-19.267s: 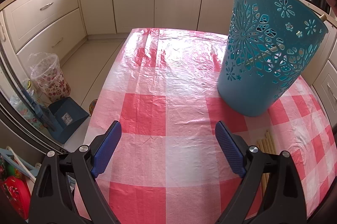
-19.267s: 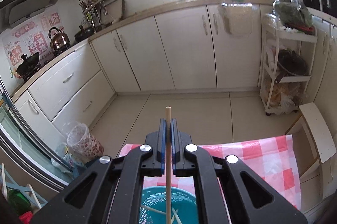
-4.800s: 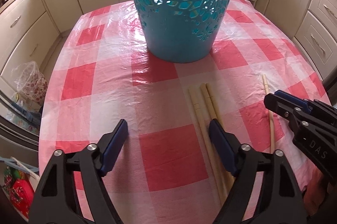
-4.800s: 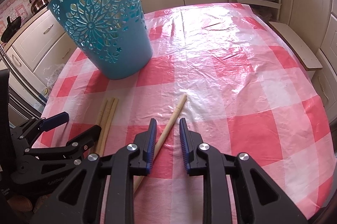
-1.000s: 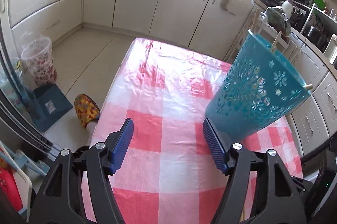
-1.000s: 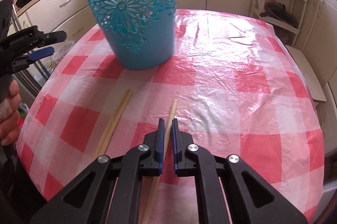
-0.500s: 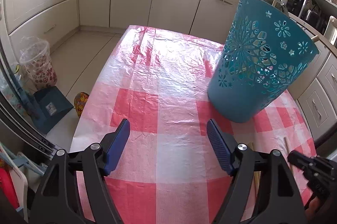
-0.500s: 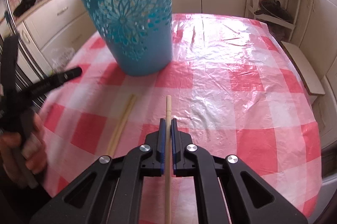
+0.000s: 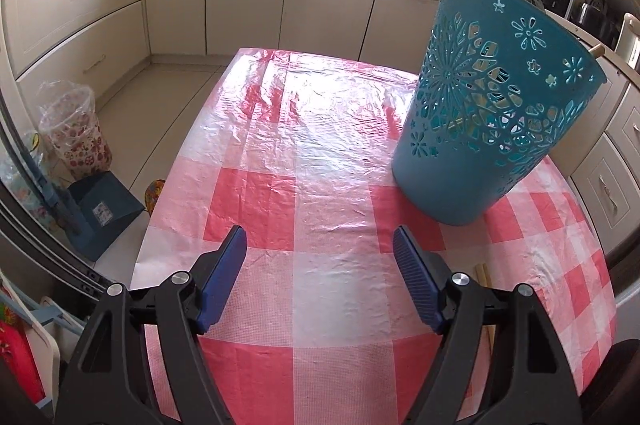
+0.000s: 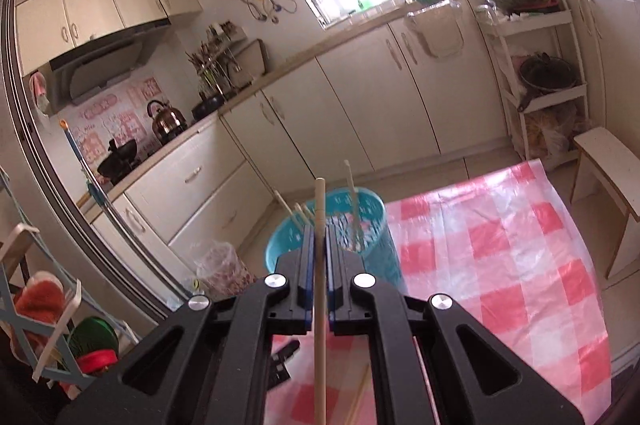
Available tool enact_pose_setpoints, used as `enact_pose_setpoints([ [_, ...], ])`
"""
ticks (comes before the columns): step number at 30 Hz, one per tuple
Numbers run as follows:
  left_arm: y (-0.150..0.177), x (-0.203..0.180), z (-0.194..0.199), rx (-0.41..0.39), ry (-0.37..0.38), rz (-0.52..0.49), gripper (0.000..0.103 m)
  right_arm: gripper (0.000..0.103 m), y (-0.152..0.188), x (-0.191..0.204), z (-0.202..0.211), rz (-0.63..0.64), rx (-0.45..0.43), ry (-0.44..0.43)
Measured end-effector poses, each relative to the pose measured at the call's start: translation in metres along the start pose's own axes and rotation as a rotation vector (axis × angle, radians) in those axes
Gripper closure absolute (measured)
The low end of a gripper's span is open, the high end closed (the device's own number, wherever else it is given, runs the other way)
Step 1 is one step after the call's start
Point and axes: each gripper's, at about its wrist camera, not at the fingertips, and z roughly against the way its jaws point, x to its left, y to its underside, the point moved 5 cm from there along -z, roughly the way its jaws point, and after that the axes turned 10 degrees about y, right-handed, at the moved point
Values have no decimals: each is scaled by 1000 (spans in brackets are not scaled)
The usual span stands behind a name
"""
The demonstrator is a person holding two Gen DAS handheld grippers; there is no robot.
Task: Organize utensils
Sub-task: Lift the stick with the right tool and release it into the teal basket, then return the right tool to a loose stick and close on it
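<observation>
Fingers [image 9: 416, 279] spread wide, nothing held, on the left gripper [image 9: 320, 257].

Left view: it's hovered over the checked cloth [image 9: 328, 153], with the basket [image 9: 492, 129] set off to the right and a few sticks seen poking past its rim, so part of the sorting looks done. At least two sticks [image 9: 482, 273] are still lying on the cloth by the right finger, so more is left.
Right view: the right gripper [image 10: 316, 237] is clamped tight on a stick [image 10: 319, 265], held up above the table with its long axis running straight ahead along the fingers, tip aimed over the basket [image 10: 376, 225] mouth. Looks close to a drop-in.
</observation>
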Motion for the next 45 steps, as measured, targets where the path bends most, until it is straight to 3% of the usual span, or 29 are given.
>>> enact_pose_setpoints([
  [6, 0, -1, 0, -4, 9, -3, 29, 97, -62, 27, -25, -30, -226, 75],
  [11, -1, 1, 0, -7, 29, 8, 28, 97, -73, 32, -54, 1, -329, 220],
  [18, -2, 3, -1, -10, 44, 20, 27, 97, -48, 26, -83, 56, -294, 285],
  [27, -1, 1, -2, -7, 35, 18, 26, 91, -23, 24, -86, 112, -230, 289],
  [36, -2, 4, -2, -5, 24, 24, 26, 81, -14, 25, -30, 125, -285, 287],
  [40, -2, 5, -1, -7, 20, 28, 25, 67, 6, 24, 6, 126, -297, 295],
  [43, -2, 5, -1, -7, 18, 29, 25, 64, 39, 19, 16, 132, -230, 309],
  [45, -2, 5, -1, -5, 15, 28, 25, 64, 74, 15, 7, 164, -121, 317],
])
